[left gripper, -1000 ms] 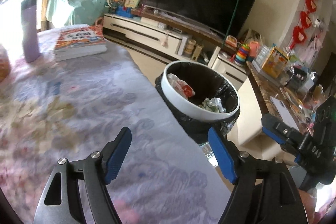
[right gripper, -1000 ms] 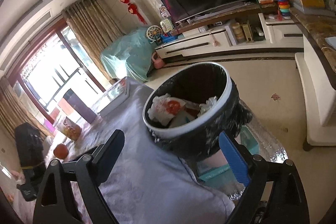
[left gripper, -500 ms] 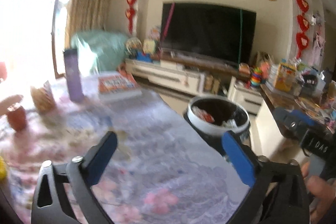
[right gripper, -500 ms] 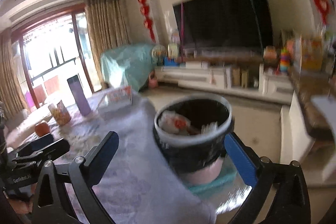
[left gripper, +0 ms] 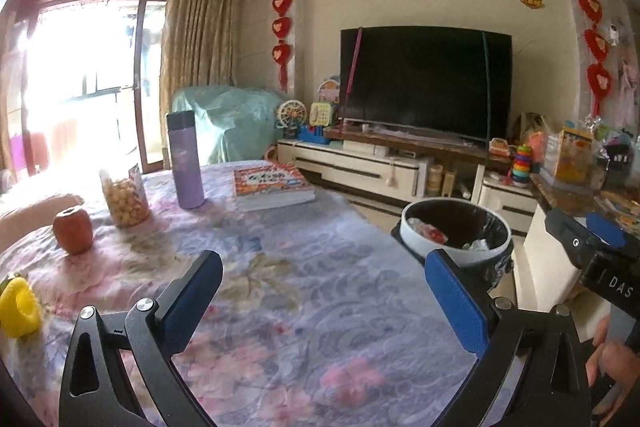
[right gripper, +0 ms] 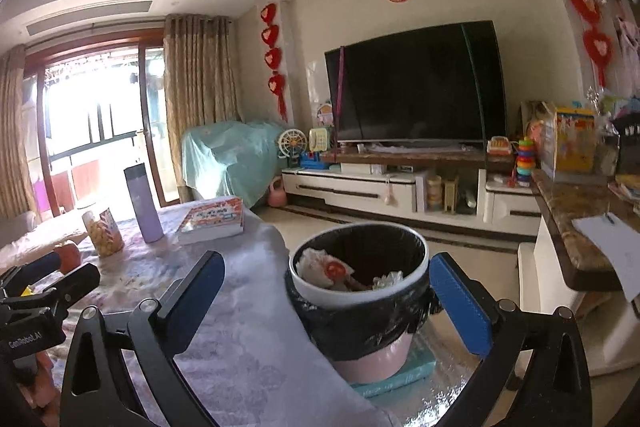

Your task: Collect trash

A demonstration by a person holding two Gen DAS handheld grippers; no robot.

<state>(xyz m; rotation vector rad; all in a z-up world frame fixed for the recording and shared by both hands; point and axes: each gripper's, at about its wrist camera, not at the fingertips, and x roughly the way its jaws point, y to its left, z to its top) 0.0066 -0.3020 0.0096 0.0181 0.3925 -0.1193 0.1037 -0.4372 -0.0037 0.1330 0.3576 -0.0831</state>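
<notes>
Since a second ago both views have lifted off the trash bin [right gripper: 358,283], lower centre, trash inside; left gripper [left gripper: 320,303] and right gripper [right gripper: 326,301] fingers apart, empty, so a drop seems finished and next is finding leftover trash on the worktop [left gripper: 280,291].

The near tablecloth [left gripper: 304,307] lies bare; bottle [left gripper: 185,159], book [left gripper: 272,185] and probably snack jar [left gripper: 124,199] crowd its far end.

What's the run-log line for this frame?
left gripper: open, empty | right gripper: open, empty | bin: holds trash | table: no loose trash seen
</notes>
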